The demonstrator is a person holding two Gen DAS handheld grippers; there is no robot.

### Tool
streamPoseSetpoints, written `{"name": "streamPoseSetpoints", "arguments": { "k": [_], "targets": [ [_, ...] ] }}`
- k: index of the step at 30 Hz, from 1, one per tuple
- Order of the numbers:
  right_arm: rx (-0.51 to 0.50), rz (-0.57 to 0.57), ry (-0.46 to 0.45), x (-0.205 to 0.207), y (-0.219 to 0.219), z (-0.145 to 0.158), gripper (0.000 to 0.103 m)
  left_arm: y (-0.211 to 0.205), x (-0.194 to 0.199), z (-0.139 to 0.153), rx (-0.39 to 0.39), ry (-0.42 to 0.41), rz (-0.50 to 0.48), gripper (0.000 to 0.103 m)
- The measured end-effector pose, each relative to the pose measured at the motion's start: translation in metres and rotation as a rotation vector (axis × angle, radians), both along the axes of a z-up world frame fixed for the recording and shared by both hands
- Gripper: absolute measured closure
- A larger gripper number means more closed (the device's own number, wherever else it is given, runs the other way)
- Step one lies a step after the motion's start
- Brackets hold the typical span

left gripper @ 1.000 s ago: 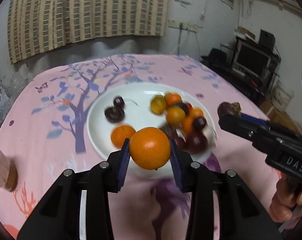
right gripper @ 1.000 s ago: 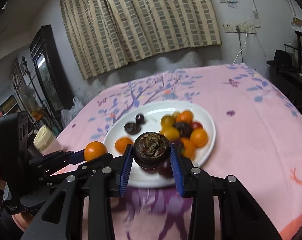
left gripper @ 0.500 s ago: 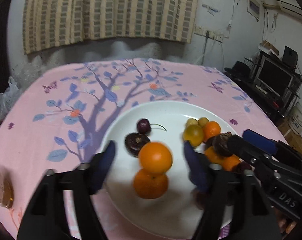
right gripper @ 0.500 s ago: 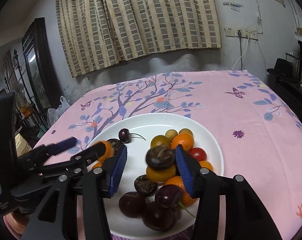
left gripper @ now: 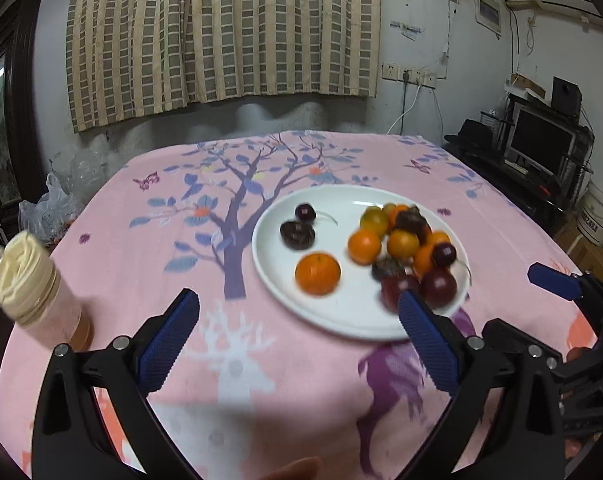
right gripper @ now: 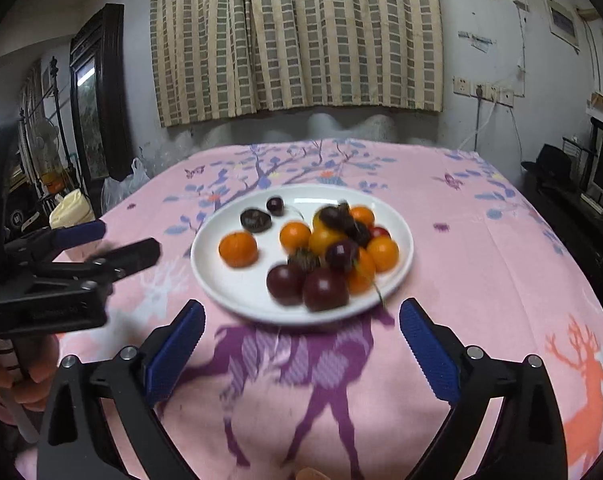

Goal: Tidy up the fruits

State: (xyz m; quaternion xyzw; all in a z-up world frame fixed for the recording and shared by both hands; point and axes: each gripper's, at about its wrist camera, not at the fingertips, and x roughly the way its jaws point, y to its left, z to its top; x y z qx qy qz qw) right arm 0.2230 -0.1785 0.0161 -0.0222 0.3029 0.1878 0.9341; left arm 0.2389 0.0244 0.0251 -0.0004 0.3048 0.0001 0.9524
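— What are my grippers doing?

— I see the left gripper [left gripper: 297,312] and right gripper [right gripper: 301,320] with jaws just opened wide, nothing between them, both short of the white plate [left gripper: 341,320].

— And the fruit?

— On the plate: a mandarin [left gripper: 317,273] alone, a mangosteen [left gripper: 297,235] and cherry [left gripper: 305,212] behind it, the rest heaped on the right side. A lidded jar [left gripper: 33,284] stands on the tablecloth [left gripper: 161,240], well left.

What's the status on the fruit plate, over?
Left gripper and right gripper open, empty, jaws just opened. Fruits all on white plate. Nothing blocking.
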Motion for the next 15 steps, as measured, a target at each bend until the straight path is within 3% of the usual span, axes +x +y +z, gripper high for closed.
{"name": "streamPoseSetpoints", "arguments": {
  "k": [4,12,15],
  "targets": [
    [-0.016,-0.024,0.022,-0.020,-0.011,-0.008,0.004,0.001,-0.036,-0.010,0.015,0.003,0.000,0.005],
    [-0.082,-0.035,0.031,-0.043,-0.015,-0.021,0.004,0.001,-0.066,-0.022,0.022,0.020,-0.009,0.005],
    [-0.042,-0.042,0.031,-0.043,-0.022,-0.020,0.004,0.001,-0.068,-0.022,0.029,0.008,0.001,0.005]
  ]
}}
